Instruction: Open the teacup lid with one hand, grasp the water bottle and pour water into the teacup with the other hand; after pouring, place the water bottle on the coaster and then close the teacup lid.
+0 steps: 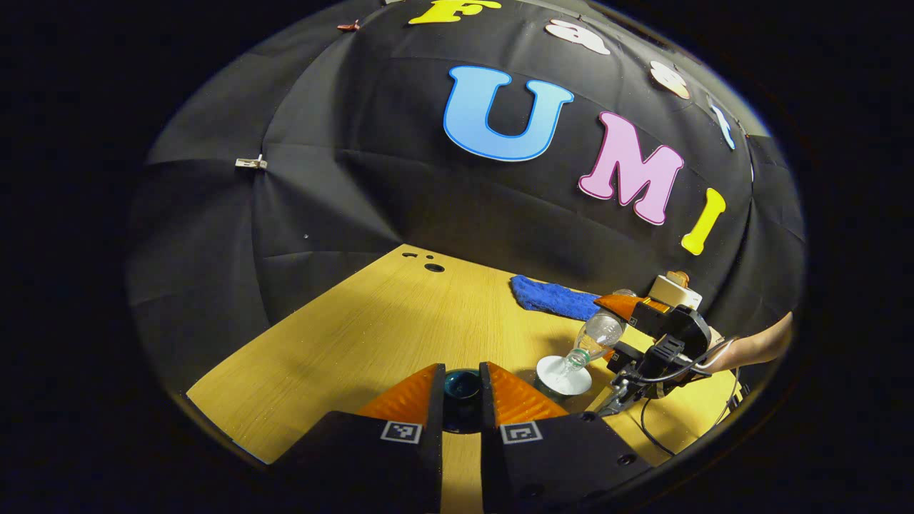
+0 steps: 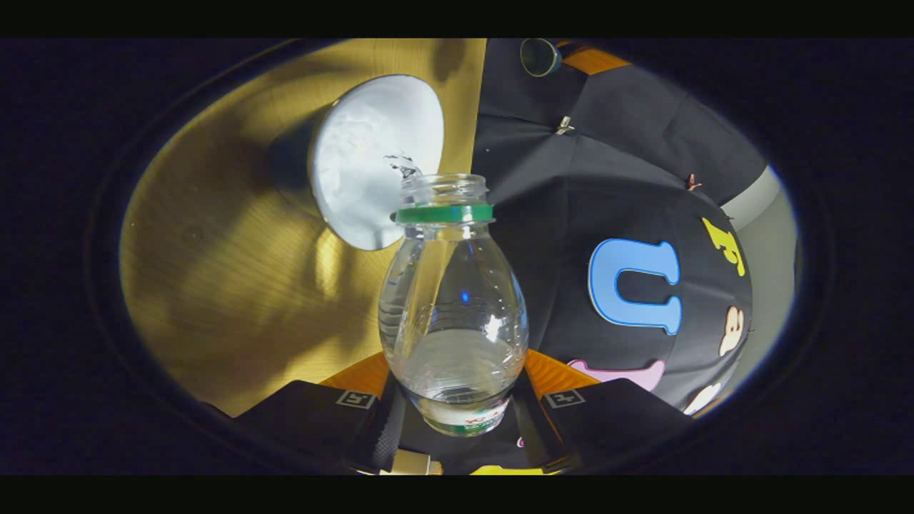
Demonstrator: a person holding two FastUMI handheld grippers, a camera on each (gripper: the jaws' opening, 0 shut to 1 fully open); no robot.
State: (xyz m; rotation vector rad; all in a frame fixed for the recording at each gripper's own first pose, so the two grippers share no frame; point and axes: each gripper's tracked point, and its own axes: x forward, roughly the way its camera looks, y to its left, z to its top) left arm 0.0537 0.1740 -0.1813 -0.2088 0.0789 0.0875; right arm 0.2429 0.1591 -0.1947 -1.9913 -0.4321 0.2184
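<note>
Pour under way: the right gripper (image 2: 457, 400) tips the water bottle (image 2: 453, 307) so its open neck hangs over the white mouth of the teacup (image 2: 375, 160), and a small splash shows at the lip.
Right fingers: closed on the lower body of the bottle, one on each side, with both pressing the clear plastic.
Left fingers: the left gripper (image 1: 460, 400) is nearly closed on the dark round lid (image 1: 462, 385), held off to the side of the cup above the table (image 1: 371, 328).
Cup: it stands on the wooden table beside the left gripper, with the bottle (image 1: 596, 335) slanting down to it from the right gripper (image 1: 643, 335).
Coaster: cannot be picked out with certainty in either view.
Risk, spill: judging by the steep tilt, a surge could overshoot the rim and wet the table; a blue cloth (image 1: 553, 296) lies well behind.
Risk, slip: the smooth, curved plastic may twist in the grip if the squeeze eases.
Risk, knock: the bottle neck sits close to the rim and could nudge the cup.
</note>
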